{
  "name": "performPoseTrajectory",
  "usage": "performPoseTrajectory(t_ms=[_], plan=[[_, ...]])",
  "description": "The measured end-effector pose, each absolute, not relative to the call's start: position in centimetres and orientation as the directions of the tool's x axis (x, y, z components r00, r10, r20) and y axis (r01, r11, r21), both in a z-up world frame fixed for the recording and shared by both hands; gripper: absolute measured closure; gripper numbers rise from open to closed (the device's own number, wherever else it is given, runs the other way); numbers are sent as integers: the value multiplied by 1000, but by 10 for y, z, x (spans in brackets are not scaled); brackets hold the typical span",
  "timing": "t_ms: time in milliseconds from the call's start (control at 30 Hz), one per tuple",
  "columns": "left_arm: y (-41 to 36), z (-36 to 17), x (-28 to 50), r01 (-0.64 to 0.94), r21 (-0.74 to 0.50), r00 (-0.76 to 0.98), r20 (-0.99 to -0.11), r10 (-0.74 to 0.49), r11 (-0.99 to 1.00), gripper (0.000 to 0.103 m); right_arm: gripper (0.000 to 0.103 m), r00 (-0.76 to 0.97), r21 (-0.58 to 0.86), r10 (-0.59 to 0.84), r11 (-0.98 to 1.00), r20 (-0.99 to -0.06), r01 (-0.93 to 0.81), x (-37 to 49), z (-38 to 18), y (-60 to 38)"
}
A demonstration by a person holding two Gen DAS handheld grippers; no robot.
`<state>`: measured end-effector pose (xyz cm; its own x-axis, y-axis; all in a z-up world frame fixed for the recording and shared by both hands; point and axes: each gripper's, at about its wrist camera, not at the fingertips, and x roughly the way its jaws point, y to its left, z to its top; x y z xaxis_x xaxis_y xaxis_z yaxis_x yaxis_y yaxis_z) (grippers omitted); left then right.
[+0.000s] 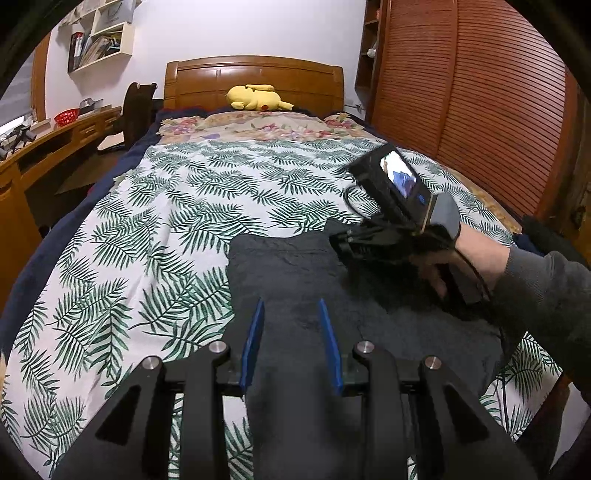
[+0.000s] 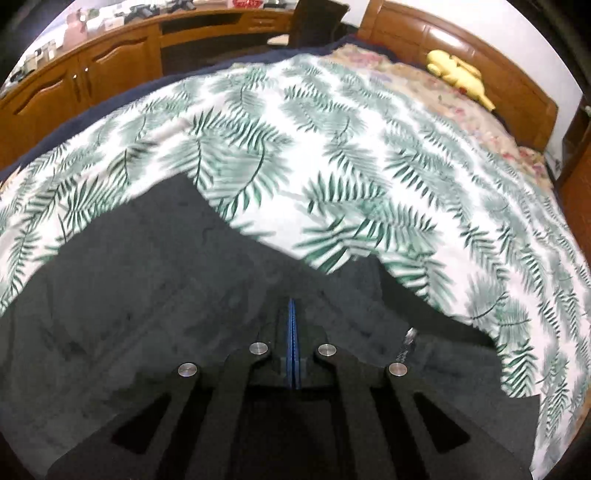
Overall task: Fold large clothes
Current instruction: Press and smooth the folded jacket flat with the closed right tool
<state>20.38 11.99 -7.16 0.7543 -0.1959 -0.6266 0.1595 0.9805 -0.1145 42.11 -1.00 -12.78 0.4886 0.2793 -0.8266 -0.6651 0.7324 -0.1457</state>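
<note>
leaf-print bedspread lies bare beyond dark garment; left claw apart, right claw together.

My left camera sees the room evenly lit and sharp, with soft shadows and no hard glare beyond the white wall. Its fisheye lens bends the wardrobe and darkens the corners. My right camera smears the leaf-print bedspread, and the dark garment shows almost no detail.
</note>
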Motion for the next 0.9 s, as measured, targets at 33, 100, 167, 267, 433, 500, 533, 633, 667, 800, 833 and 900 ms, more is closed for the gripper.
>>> performPoseTrajectory(t_ms=[33,100,167,267,433,500,533,633,667,800,833,900], plan=[[117,-72,205,164,-113,752,-629,-199,980,74,103,503,-142,287,743,-815,-654,421,-121,-14],[111,-73,206,180,-116,746,-631,-212,977,74,101,526,-138,286,766,-801,-627,423,-108,-27],[104,-75,207,198,-122,736,-637,-229,973,74,50,523,-135,271,780,-808,-612,428,-102,-45],[91,-79,208,218,-111,724,-648,-237,970,74,36,556,-178,209,809,-805,-561,432,-98,-77],[70,-86,211,252,-91,703,-668,-246,964,74,36,502,-134,175,843,-847,-520,434,-104,-117],[63,-89,213,263,-83,693,-677,-248,961,74,39,485,-148,155,835,-861,-530,431,-109,-122],[59,-91,213,269,-79,688,-682,-249,960,74,51,489,-174,132,829,-862,-531,429,-113,-122],[50,-97,213,283,-71,675,-694,-251,957,74,83,487,-184,132,818,-863,-546,429,-119,-125],[46,-98,213,290,-67,671,-697,-253,955,74,91,491,-183,137,816,-860,-549,432,-119,-126],[31,-104,209,316,-46,659,-707,-254,948,74,98,556,-239,118,815,-823,-528,439,-118,-122],[28,-105,209,319,-43,657,-710,-254,947,74,98,577,-254,112,819,-809,-514,442,-119,-122],[23,-107,209,321,-37,654,-714,-250,946,74,99,606,-272,95,832,-789,-483,449,-121,-122]])
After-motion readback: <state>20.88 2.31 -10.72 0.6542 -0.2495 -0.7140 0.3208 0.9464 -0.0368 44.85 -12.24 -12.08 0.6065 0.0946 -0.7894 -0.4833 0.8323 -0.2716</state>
